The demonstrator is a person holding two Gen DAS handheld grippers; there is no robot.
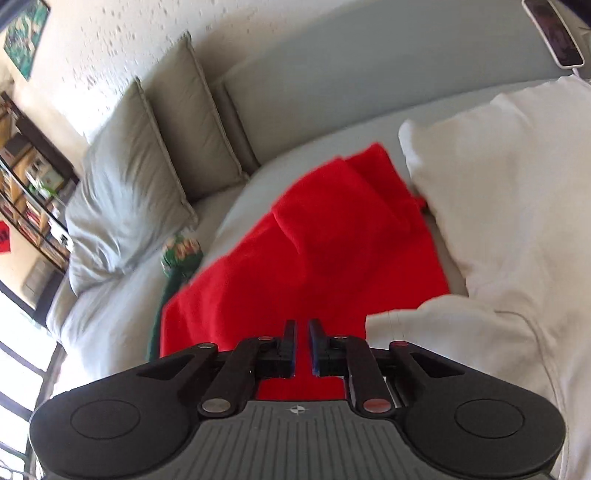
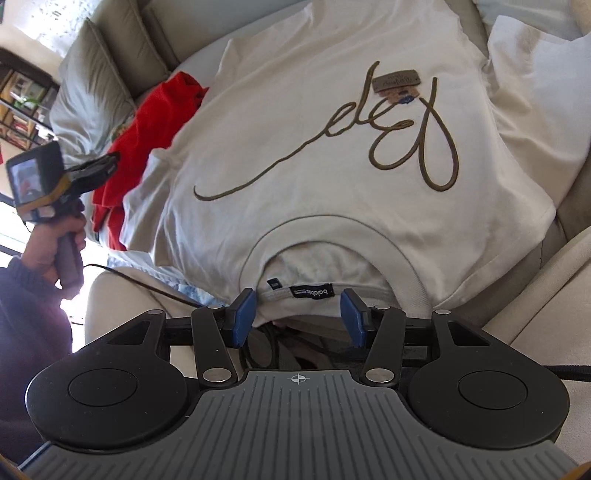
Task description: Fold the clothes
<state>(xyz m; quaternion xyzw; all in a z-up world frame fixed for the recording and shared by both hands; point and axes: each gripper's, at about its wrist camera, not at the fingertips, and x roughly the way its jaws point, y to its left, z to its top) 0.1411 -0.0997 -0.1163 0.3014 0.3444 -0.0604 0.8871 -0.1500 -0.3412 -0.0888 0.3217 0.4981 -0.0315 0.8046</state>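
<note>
A white T-shirt point(image 2: 332, 155) with brown script lettering lies face up, spread flat on the sofa seat, its collar nearest the right gripper. My right gripper point(image 2: 300, 314) is open and empty, its jaws either side of the collar label point(image 2: 312, 291). A red garment point(image 1: 314, 251) lies crumpled to the left of the shirt; it also shows in the right wrist view point(image 2: 147, 125). My left gripper point(image 1: 303, 332) hovers over the red garment next to the shirt's sleeve point(image 1: 413, 321), jaws nearly together with nothing between them. It also shows in the right wrist view point(image 2: 107, 164).
Grey cushions point(image 1: 155, 155) lean against the sofa back on the left. A green patterned garment point(image 1: 181, 258) lies beside the red one. A phone point(image 1: 554, 33) rests on the sofa back. A black cable point(image 2: 147, 288) runs by the near edge. A bookshelf point(image 1: 29, 184) stands far left.
</note>
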